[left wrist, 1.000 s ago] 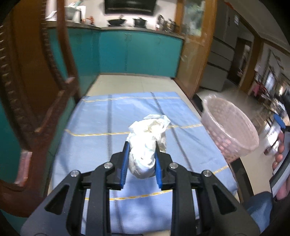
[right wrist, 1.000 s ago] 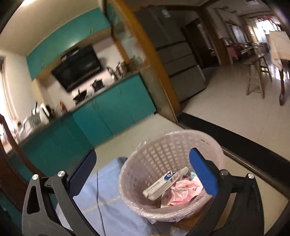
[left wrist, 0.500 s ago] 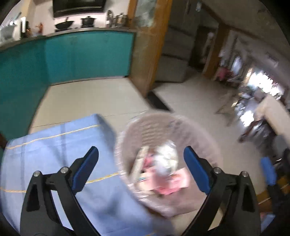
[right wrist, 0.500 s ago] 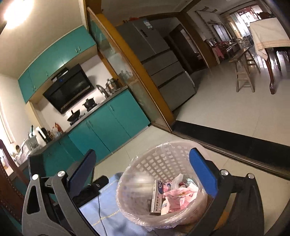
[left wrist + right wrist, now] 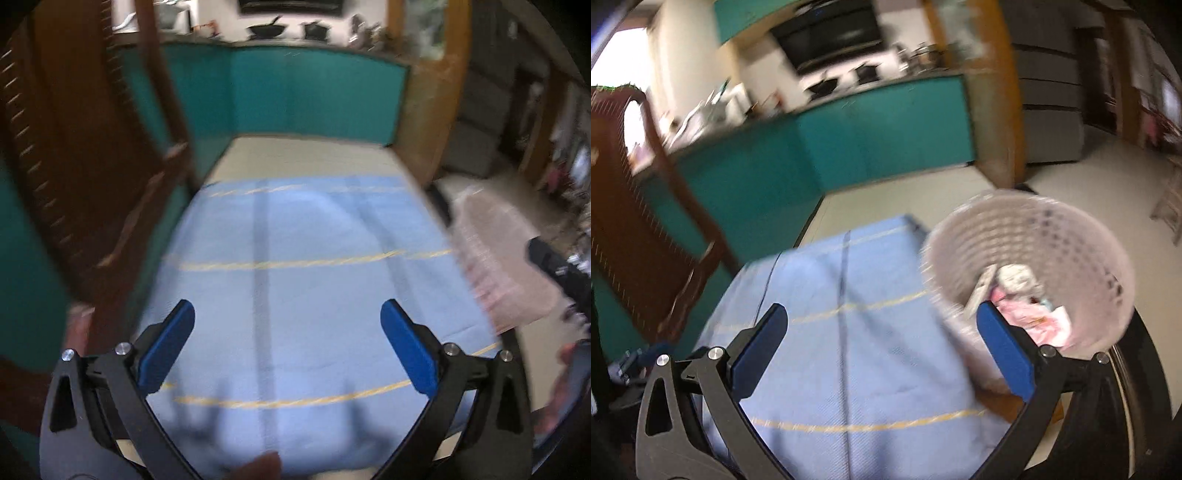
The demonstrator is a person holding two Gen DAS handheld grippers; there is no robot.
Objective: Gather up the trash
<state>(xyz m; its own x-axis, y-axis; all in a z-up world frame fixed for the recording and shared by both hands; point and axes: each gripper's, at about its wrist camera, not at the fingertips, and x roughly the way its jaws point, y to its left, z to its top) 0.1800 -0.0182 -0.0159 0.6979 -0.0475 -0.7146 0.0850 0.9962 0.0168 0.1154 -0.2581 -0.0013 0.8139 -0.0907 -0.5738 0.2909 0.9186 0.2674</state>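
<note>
Left gripper (image 5: 288,336) over the blue tablecloth (image 5: 295,236), jaws opening wide with nothing between them; right gripper (image 5: 881,341) likewise spread wide and empty, above the same cloth; pink mesh basket (image 5: 1082,258) just off the cloth's right edge, blurred; inside it a white crumpled wad (image 5: 1015,278), a pink wrapper (image 5: 1034,321) and a flat box (image 5: 979,295); carved wooden chair (image 5: 85,155) to the left.

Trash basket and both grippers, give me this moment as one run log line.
left gripper: jaws opening, empty | right gripper: open, empty | basket: holds crumpled paper | blue cloth: bare
</note>
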